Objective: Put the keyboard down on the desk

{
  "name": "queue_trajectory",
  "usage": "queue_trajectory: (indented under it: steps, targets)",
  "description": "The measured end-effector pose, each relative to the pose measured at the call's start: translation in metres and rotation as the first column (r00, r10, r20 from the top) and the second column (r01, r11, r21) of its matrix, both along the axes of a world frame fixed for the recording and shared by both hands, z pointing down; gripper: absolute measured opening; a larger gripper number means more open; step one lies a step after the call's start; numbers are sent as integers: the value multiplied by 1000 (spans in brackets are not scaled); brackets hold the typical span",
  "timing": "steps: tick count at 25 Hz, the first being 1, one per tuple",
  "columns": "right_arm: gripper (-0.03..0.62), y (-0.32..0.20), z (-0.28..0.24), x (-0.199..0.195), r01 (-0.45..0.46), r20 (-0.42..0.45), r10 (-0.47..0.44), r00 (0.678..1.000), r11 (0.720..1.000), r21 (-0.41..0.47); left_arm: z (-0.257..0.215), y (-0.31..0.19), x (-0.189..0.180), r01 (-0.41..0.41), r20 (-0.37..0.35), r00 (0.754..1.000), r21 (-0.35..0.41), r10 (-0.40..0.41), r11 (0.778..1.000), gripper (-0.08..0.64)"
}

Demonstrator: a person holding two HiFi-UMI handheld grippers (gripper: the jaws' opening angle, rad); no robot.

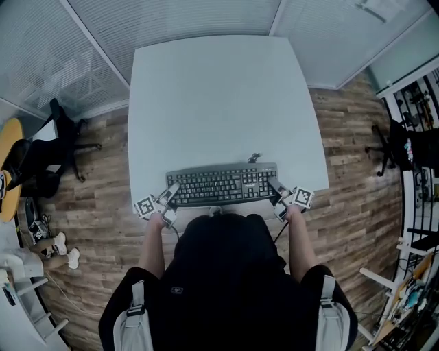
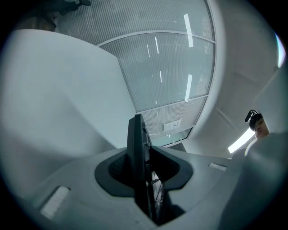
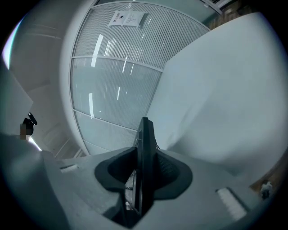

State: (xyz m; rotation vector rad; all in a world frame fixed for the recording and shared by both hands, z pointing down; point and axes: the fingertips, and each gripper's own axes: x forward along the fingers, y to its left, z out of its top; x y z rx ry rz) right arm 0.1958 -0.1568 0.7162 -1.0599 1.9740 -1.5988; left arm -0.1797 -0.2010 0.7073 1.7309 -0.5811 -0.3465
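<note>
A dark grey keyboard (image 1: 223, 184) hangs over the near edge of the white desk (image 1: 219, 103), lying flat and square to it. My left gripper (image 1: 169, 192) is shut on the keyboard's left end, and my right gripper (image 1: 276, 188) is shut on its right end. In the left gripper view the keyboard (image 2: 137, 166) shows edge-on between the dark pads, with the desk (image 2: 54, 99) to the left. The right gripper view shows the same keyboard (image 3: 144, 166) edge-on, clamped between the pads, with the desk (image 3: 225, 99) to the right. Whether the keyboard touches the desk I cannot tell.
A cable (image 1: 254, 158) sticks out from the keyboard's far edge onto the desk. A black office chair (image 1: 58, 147) stands left of the desk on the wooden floor. Another chair (image 1: 391, 144) and shelving (image 1: 418, 137) are on the right. Glass walls with blinds (image 1: 171, 17) run behind the desk.
</note>
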Motion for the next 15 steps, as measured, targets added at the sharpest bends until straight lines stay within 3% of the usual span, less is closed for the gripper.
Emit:
queue_trajectory:
  steps: [4,9,12,15]
  targets:
    - [114,-10,13,-9,-18,-47,16,999,999,-34,5,-15,-8,-4,-21,1000,-32,3,999,107]
    - [114,-13,19,-9,-52,-5,52,999,996,-75,9,-27,-2,-10,9,1000,-7,10,1000,112]
    - [114,-26,21,-12,-29,-16,28,999,997,-74,17,-38,-12,-24,98,995,13,22,1000,115]
    - [115,-52,21,-22,1,-24,-3,1000,996,-88,18,-57,-23,-11,119,993,8,10,1000,117]
